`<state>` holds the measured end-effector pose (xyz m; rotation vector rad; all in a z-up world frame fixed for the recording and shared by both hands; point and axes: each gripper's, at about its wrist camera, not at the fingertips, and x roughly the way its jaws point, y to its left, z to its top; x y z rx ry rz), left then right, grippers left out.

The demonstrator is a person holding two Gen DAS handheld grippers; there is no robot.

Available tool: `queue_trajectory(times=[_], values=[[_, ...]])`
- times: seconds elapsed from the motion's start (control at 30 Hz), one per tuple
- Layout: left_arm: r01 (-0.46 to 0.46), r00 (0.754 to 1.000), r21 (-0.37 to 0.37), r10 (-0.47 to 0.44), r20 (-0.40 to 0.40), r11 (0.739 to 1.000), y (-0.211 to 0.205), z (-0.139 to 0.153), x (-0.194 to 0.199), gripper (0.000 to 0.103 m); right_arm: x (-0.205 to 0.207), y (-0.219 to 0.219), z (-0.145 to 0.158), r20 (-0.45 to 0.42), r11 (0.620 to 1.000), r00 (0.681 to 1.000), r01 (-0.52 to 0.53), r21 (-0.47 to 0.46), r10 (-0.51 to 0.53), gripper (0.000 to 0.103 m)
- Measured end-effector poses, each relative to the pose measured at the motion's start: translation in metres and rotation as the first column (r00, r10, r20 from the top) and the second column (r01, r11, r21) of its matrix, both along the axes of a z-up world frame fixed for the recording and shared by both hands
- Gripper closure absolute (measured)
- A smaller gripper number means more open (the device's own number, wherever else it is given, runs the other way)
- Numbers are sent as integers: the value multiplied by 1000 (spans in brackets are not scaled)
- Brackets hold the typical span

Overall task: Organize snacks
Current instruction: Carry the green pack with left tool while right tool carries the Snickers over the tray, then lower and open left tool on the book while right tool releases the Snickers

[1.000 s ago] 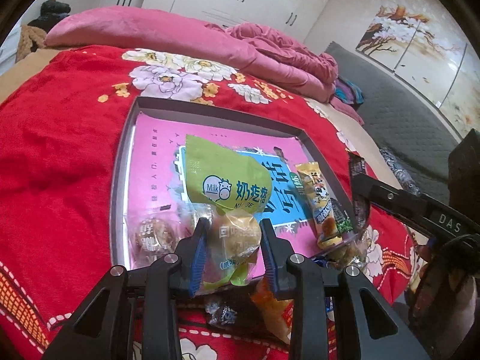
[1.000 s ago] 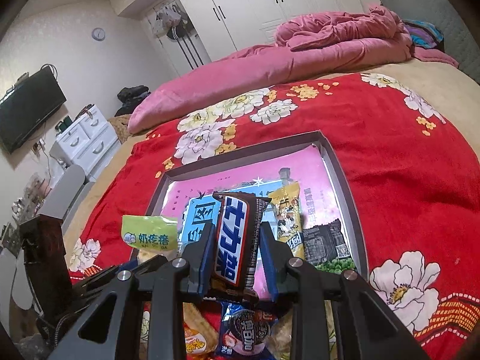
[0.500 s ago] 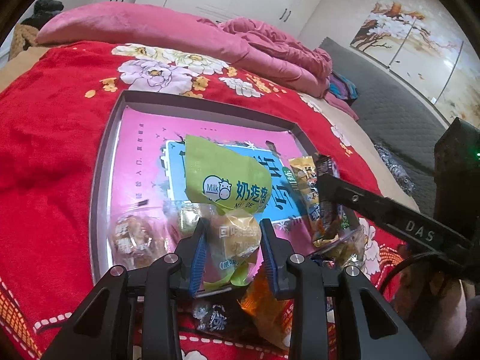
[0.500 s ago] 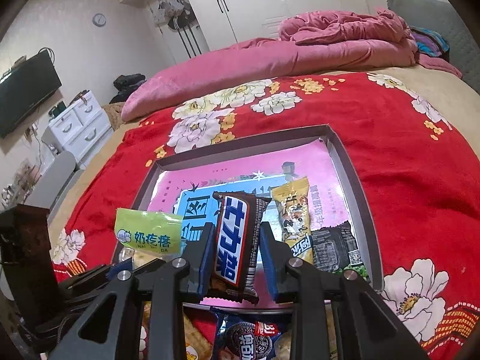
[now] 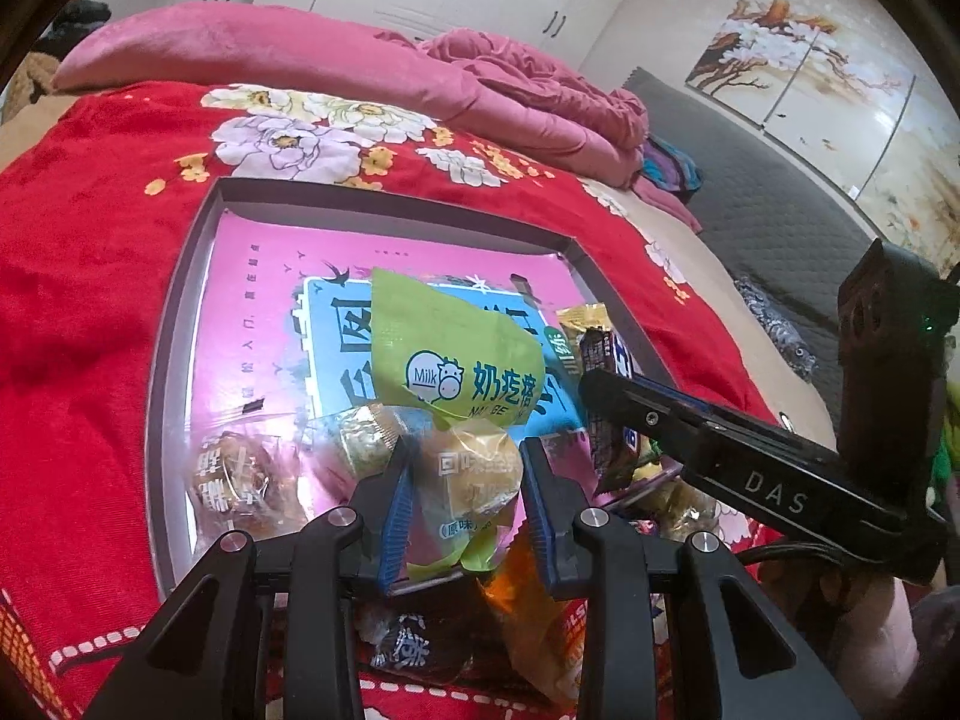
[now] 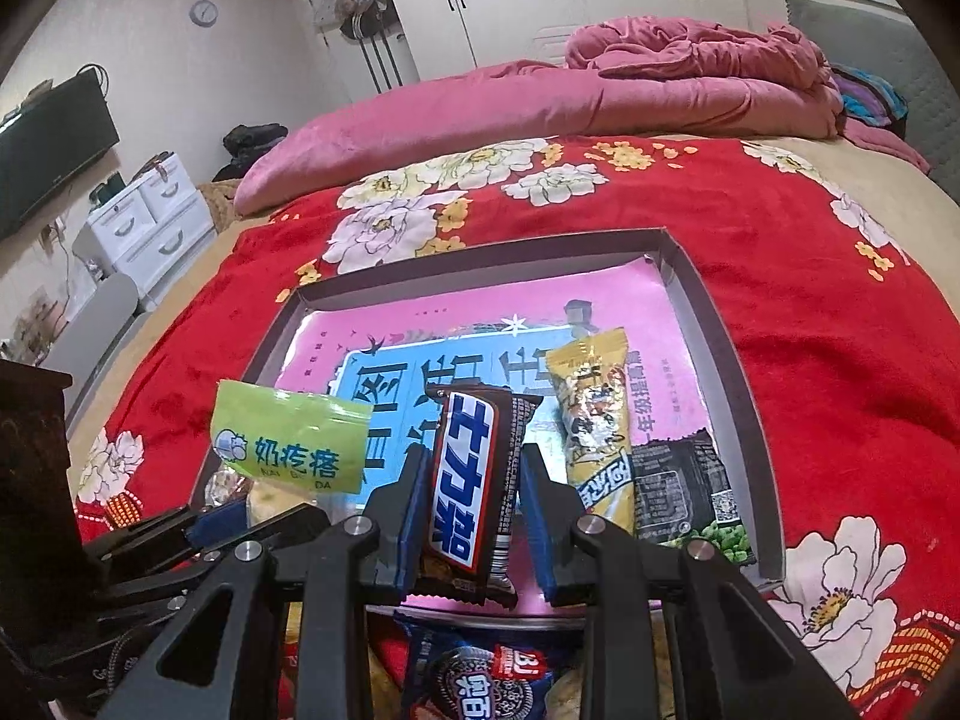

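My left gripper is shut on a green milk-snack packet, held upright over the near edge of the shallow box with the pink lining. My right gripper is shut on a brown chocolate bar with blue lettering, held upright over the box's near edge. The green packet also shows in the right wrist view, and the right gripper's arm in the left wrist view. A yellow snack bar and a dark pea packet lie at the box's right side.
Clear-wrapped pastries lie at the box's near left. Loose snacks lie on the red floral blanket below the grippers, among them a blue cookie pack and an orange packet. Pink bedding lies behind.
Both grippers have moved forward a little over the box's near edge, each still holding its snack. The right gripper has come closer to the left one.
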<state>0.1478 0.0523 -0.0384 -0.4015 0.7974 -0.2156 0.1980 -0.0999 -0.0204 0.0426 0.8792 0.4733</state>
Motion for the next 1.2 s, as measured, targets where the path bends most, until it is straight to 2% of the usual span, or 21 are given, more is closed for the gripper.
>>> queue_trajectory(times=[0.57, 1.2], values=[[-23, 1000, 28, 23, 12, 999, 2, -1, 4, 67, -1, 6, -12, -30, 999, 999, -27, -38, 26, 73], [21, 1000, 46, -22, 16, 999, -6, -1, 10, 67, -5, -2, -9, -48, 999, 999, -9, -38, 7, 73]])
